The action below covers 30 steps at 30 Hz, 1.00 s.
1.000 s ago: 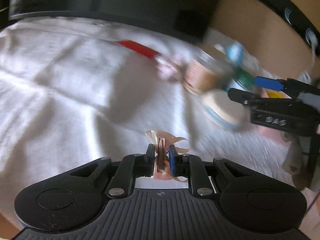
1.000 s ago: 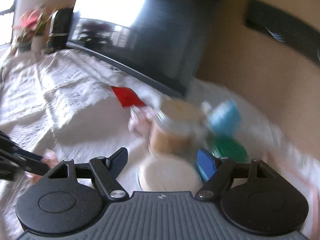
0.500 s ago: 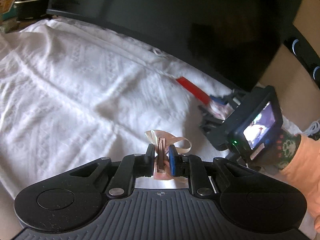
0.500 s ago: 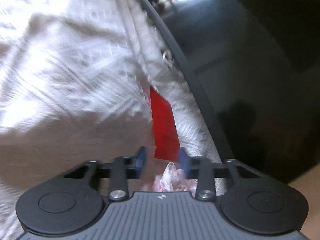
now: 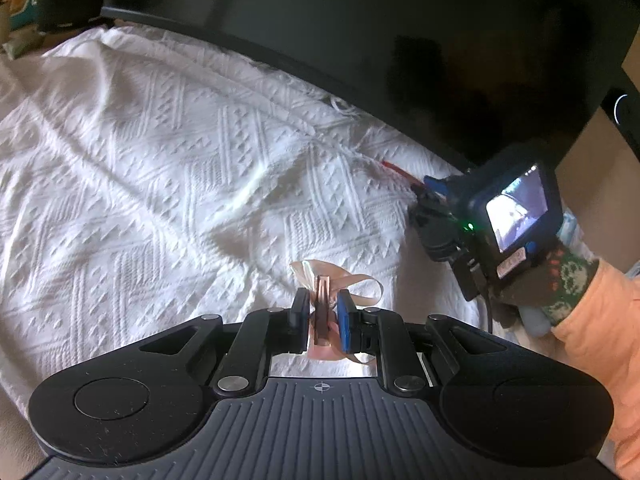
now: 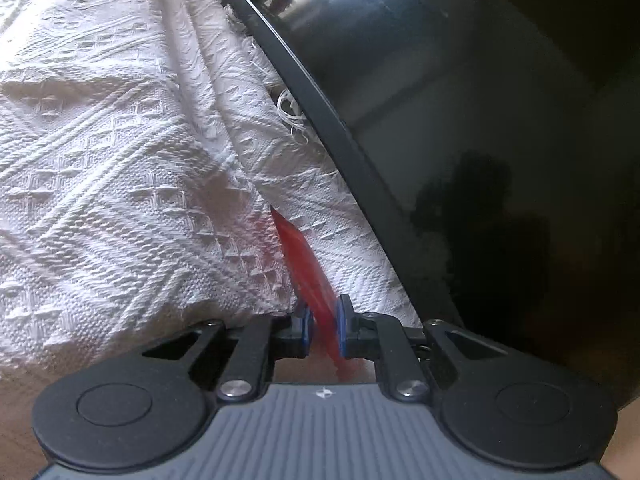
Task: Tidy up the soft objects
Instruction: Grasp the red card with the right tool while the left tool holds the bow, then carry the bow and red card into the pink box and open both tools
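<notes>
In the left wrist view my left gripper (image 5: 323, 307) is shut on a small pinkish-beige cloth piece (image 5: 322, 300) with a ribbon-like loop, held above the white textured bedspread (image 5: 160, 184). At the right of that view sits my right gripper (image 5: 430, 190), held by a gloved hand (image 5: 552, 280) in an orange sleeve, its tips at a thin red piece (image 5: 394, 169). The right wrist view shows my right gripper (image 6: 323, 322) shut on that flat red cloth piece (image 6: 306, 268), which stands on edge over the bedspread (image 6: 120, 160), close to a dark screen.
A large dark screen (image 5: 400, 32) with a black frame (image 6: 320, 128) runs along the far edge of the bedspread. Loose white threads (image 6: 290, 114) fray at the cloth's border. Some clutter (image 5: 24, 4) lies at the far left corner.
My right gripper swung left from the jars to the red piece, and its jaws closed on it. The left gripper kept its cloth piece and moved sideways; the jars have left its view.
</notes>
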Tool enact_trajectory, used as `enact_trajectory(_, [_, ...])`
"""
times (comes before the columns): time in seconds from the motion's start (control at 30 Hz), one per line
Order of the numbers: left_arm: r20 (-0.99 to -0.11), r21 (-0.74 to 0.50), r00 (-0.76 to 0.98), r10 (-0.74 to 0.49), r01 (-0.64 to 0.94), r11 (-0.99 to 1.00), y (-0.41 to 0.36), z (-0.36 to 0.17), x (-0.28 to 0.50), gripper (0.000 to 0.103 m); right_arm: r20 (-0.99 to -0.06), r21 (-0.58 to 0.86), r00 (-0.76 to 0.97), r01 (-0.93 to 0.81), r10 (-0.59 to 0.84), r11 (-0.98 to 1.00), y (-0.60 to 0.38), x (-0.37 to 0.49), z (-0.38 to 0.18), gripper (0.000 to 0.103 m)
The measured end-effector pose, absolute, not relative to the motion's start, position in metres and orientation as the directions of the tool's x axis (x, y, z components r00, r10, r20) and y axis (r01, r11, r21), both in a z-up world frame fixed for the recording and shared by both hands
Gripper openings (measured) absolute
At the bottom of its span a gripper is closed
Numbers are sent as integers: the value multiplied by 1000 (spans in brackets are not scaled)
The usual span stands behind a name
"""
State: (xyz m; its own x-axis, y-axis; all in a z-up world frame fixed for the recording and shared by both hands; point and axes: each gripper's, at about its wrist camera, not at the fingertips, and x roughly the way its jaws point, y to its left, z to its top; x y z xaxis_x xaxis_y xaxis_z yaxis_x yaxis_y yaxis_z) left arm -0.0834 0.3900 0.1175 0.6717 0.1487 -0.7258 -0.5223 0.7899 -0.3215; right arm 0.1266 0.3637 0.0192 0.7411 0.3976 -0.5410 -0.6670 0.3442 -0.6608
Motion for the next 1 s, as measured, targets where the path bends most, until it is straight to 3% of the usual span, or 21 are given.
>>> enact_trajectory(0.1, [-722, -319, 673, 160, -528, 787, 389, 122, -75, 17, -531, -626, 733, -677, 425, 387, 342, 117, 40, 4])
enact_trajectory(0.2, [-714, -305, 677, 178, -530, 791, 387, 129, -61, 17, -519, -539, 703, -711, 486, 452, 303, 101, 78, 4])
enact_trajectory(0.4, [-671, -294, 713, 202, -506, 811, 366, 154, -33, 17, -400, -463, 719, -693, 568, 552, 215, 69, 148, 4])
enact_trajectory(0.67, [-607, -302, 788, 99, -345, 889, 290, 184, 20, 17, -265, -390, 819, -573, 508, 721, 87, 64, 206, 4])
enact_trajectory(1.0, [-619, -353, 775, -124, -133, 926, 185, 166, 67, 17, -416, -73, 791, -521, 449, 850, -58, 85, 205, 4])
